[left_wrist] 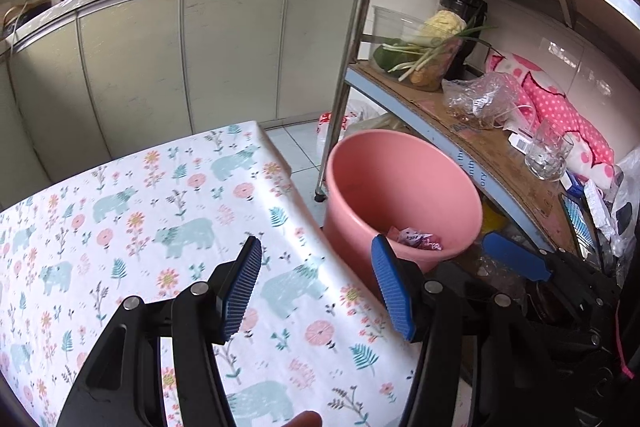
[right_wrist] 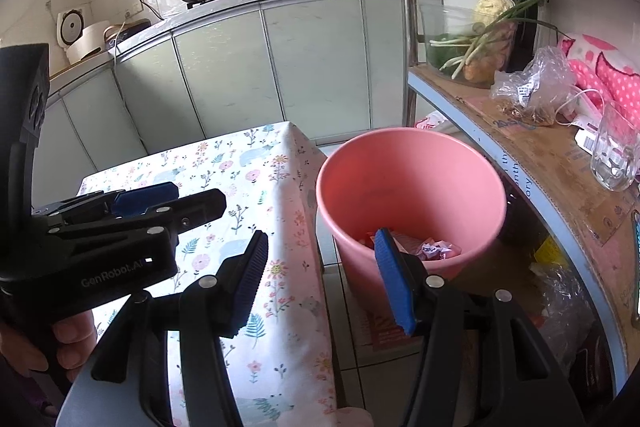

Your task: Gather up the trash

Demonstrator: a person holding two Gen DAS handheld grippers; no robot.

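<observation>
"GenRobot.AI" on left gripper (right_wrist: 132,195)

The bucket (right_wrist: 408,179) is smooth matt pink plastic. The tablecloth (left_wrist: 160,227) is printed cloth. The shelf post (left_wrist: 352,47) is polished metal. The shelf liner (right_wrist: 552,163) is brown cardboard. The wrappers (right_wrist: 434,250) are crinkled glossy film. The gripper pads (left_wrist: 244,287) are ribbed blue rubber.

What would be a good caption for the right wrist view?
Open right gripper beside a pink bucket holding wrappers.
</observation>
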